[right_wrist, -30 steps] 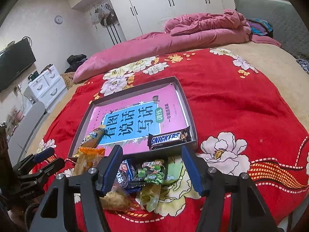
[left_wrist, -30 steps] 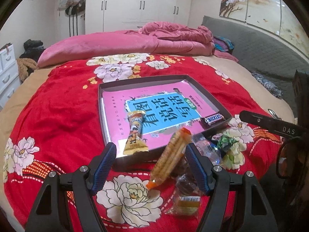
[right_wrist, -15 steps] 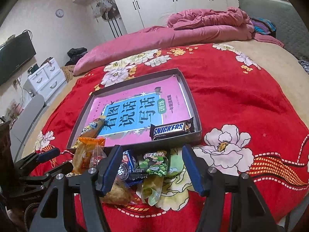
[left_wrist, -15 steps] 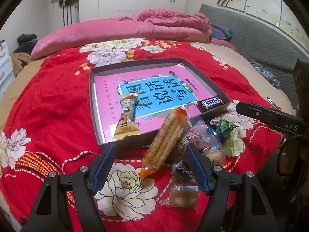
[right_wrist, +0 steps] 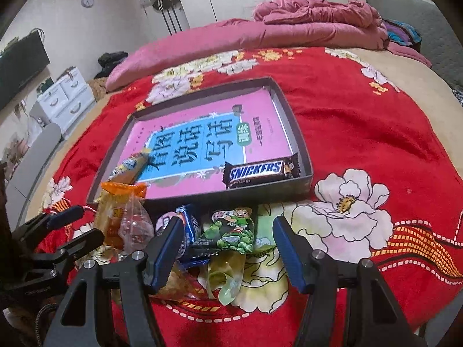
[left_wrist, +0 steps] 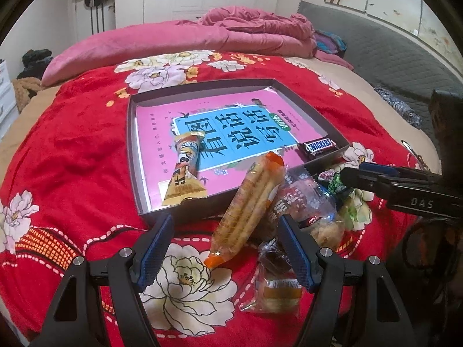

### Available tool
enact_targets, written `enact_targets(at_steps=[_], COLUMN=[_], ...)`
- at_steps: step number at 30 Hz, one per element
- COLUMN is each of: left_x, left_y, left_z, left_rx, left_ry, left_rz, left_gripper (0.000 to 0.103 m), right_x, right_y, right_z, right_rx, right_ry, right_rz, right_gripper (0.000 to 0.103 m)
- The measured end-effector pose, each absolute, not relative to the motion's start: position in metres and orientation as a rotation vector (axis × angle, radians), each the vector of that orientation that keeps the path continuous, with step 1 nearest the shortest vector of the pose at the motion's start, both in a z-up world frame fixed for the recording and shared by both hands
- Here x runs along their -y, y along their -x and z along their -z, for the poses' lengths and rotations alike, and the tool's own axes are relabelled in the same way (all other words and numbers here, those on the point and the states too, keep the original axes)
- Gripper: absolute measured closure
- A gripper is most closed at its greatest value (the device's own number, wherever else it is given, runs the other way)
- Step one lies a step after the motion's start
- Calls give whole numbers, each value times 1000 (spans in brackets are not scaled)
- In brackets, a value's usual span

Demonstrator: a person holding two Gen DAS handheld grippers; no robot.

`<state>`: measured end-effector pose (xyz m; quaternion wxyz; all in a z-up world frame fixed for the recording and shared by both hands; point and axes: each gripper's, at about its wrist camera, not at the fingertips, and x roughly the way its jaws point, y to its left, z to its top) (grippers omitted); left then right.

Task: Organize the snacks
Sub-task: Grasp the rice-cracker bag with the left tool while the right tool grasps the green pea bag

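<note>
A dark shallow tray [left_wrist: 131, 133] [right_wrist: 303, 156] lined with a pink and blue book lies on the red bedspread. In it are a Snickers bar [left_wrist: 319, 147] [right_wrist: 260, 170] and a small orange snack pack [left_wrist: 185, 170] [right_wrist: 131, 166]. A long orange biscuit pack [left_wrist: 249, 208] leans on the tray's near wall, beside a heap of loose snacks [left_wrist: 306, 211]. My left gripper [left_wrist: 225, 251] is open, around the biscuit pack's lower end. My right gripper [right_wrist: 227, 248] is open over a green pea snack bag [right_wrist: 231, 230] and a blue packet [right_wrist: 188, 222].
A small cake pack [left_wrist: 277, 289] lies by my left gripper's right finger. A pink duvet [left_wrist: 179, 37] is piled at the far side of the bed. White drawers [right_wrist: 63, 98] stand at the left. The grey headboard [left_wrist: 390, 57] runs along the right.
Both grippers have moved forward and lower toward the snack heap; the tray and snacks look larger. Both stay open. No snack has moved.
</note>
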<state>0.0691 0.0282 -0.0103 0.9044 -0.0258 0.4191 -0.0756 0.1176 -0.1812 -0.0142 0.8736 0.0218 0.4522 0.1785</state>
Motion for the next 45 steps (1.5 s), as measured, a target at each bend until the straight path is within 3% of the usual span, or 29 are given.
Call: enact_targets(at_steps=[12, 17, 30, 34, 40, 45], left_x=[-31, -30, -28, -29, -29, -25], left_y=[-76, -79, -86, -88, -89, -89], left_z=[17, 19, 26, 27, 28, 26], left_rx=[-881, -887, -899, -897, -894, -881], left_ry=[67, 63, 62, 73, 87, 82], left_rz=[156, 157, 157, 158, 169, 194], left_gripper=[27, 27, 27, 28, 34, 49], right_x=[174, 168, 173, 179, 191, 202], right_y=[-132, -136, -153, -152, -146, -138], right_z=[34, 37, 52, 53, 48, 36], right_rx=[-1009, -1015, -1085, -1077, -1050, -1010], right_ry=[-12, 10, -61, -121, -181, -221], right_rz=[-376, -404, -433, -466, -485, -488], right_gripper=[40, 50, 57, 65, 66, 66])
